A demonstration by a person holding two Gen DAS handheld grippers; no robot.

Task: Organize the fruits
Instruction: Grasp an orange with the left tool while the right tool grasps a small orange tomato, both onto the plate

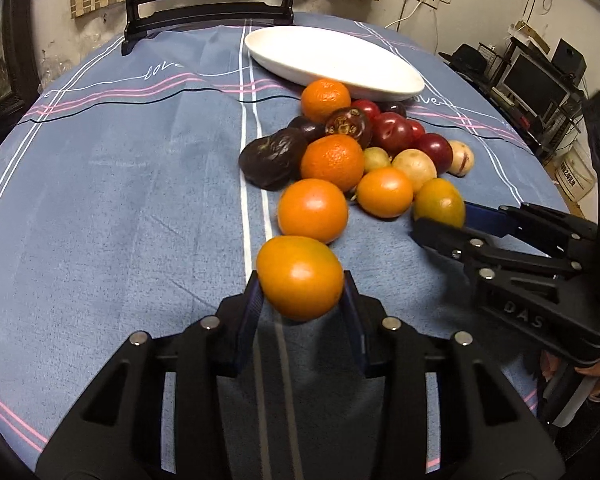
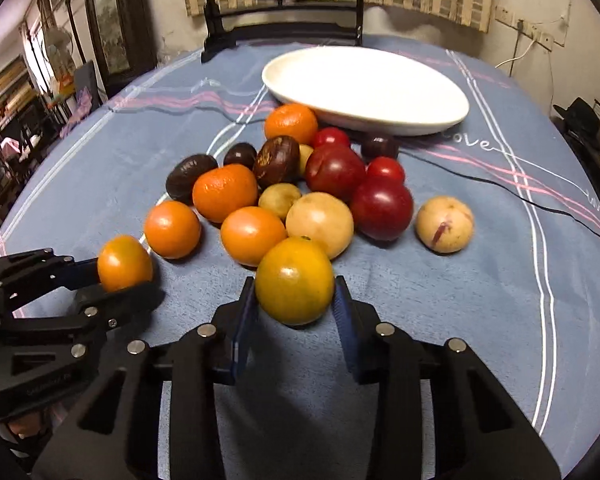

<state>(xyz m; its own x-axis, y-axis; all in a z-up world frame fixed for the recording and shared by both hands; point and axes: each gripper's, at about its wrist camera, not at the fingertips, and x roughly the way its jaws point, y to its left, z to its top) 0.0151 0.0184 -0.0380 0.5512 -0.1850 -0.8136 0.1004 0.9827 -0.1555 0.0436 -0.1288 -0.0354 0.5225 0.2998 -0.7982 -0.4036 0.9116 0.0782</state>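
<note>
My left gripper is shut on an orange-yellow citrus fruit, its blue pads pressing both sides. My right gripper is shut on a second, greenish-yellow citrus fruit. Each shows in the other view: the right gripper with its fruit, the left gripper with its fruit. Beyond them lies a pile of fruit: oranges, red plums, dark wrinkled fruits and pale yellow ones. An oval white plate with nothing on it stands behind the pile.
A blue striped cloth covers the round table. A dark wooden chair back stands at the far edge. A thin black cable runs over the cloth at the right. One pale fruit lies apart on the right.
</note>
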